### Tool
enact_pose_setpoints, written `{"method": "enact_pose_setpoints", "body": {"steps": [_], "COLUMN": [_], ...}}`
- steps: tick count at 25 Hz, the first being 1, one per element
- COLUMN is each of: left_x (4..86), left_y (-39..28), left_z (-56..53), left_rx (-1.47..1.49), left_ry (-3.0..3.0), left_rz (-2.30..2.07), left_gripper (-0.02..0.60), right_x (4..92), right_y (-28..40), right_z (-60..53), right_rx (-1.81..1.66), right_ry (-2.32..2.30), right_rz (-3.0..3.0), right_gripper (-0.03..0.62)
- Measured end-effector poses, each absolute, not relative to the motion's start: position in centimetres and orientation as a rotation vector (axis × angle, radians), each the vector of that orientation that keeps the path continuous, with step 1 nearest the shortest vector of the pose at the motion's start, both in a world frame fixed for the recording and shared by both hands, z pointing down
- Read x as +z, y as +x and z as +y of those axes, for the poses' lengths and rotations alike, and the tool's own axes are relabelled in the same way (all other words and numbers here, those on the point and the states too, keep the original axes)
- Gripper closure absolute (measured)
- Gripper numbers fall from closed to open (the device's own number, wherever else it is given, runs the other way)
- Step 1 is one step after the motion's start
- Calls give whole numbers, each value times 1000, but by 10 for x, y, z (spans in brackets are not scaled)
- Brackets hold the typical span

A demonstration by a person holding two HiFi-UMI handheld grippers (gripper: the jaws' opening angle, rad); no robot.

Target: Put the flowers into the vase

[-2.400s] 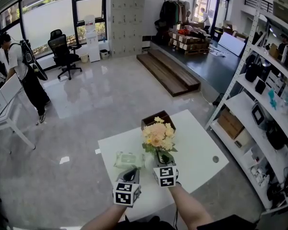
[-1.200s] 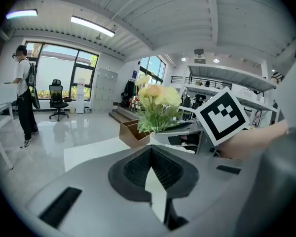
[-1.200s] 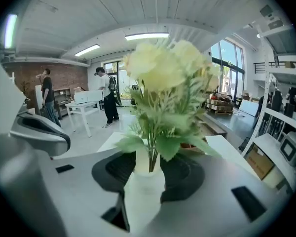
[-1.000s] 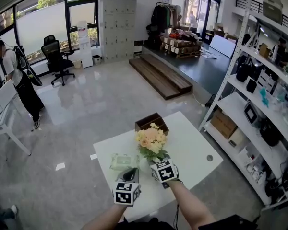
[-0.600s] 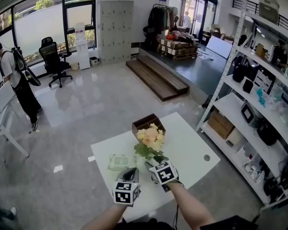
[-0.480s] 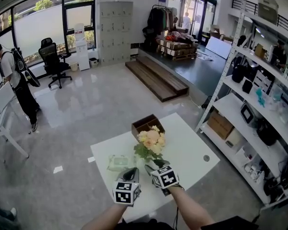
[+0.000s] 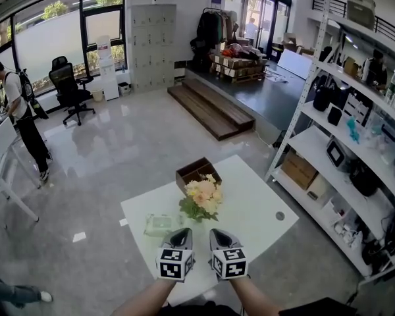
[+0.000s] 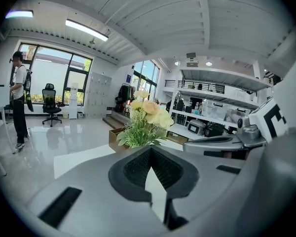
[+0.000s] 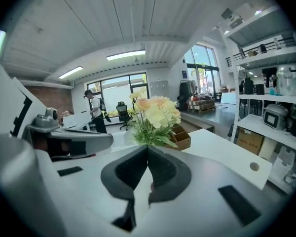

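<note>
While the flowers (image 7: 201, 195) stand on the worktop (image 7: 253, 206) just ahead, the left hand-held gripper (image 7: 180, 232) is clenched empty; the right hand-held gripper (image 7: 217, 232) has just been closing, clenched on nothing.

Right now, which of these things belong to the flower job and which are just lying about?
For the job: flowers; left gripper, shut, empty; right gripper, just closed on nothing.
Lying about: brown box and pale green packet on the table; office chair; shelves.

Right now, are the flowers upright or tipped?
Upright: the flowers stand on the table, blooms above the leaves in both gripper views.
</note>
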State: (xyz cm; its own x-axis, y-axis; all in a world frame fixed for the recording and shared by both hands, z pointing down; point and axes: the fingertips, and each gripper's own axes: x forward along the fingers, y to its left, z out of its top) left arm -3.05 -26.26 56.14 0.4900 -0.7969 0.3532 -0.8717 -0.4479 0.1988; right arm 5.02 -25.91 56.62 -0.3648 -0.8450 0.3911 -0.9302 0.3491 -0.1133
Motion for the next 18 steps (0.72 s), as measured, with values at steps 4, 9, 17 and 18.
{"method": "enact_pose_setpoints", "body": {"steps": [4,9,17,18], "left_x": [559,559,560,561], "left_y": [-23,-21,-25,-25], "left_z": [-261,-259,-259,-258], "left_rx": [299,306,313,316], "left_ry": [2404,2407,2396,2393], "left_rz": [-1384,-1390,-1403,-1402], "left_gripper": [578,578,578,578], "right_x": [556,553,555,554], "right_y": [57,57,54,54], "right_z": [-261,-262,-262,-262], "right_rx": [441,452,450,449], "right_ry": [1673,1676,1662,1661], "right_rz": [-2358,-2377,-2385,-2387], "right_gripper": [591,591,591,591]}}
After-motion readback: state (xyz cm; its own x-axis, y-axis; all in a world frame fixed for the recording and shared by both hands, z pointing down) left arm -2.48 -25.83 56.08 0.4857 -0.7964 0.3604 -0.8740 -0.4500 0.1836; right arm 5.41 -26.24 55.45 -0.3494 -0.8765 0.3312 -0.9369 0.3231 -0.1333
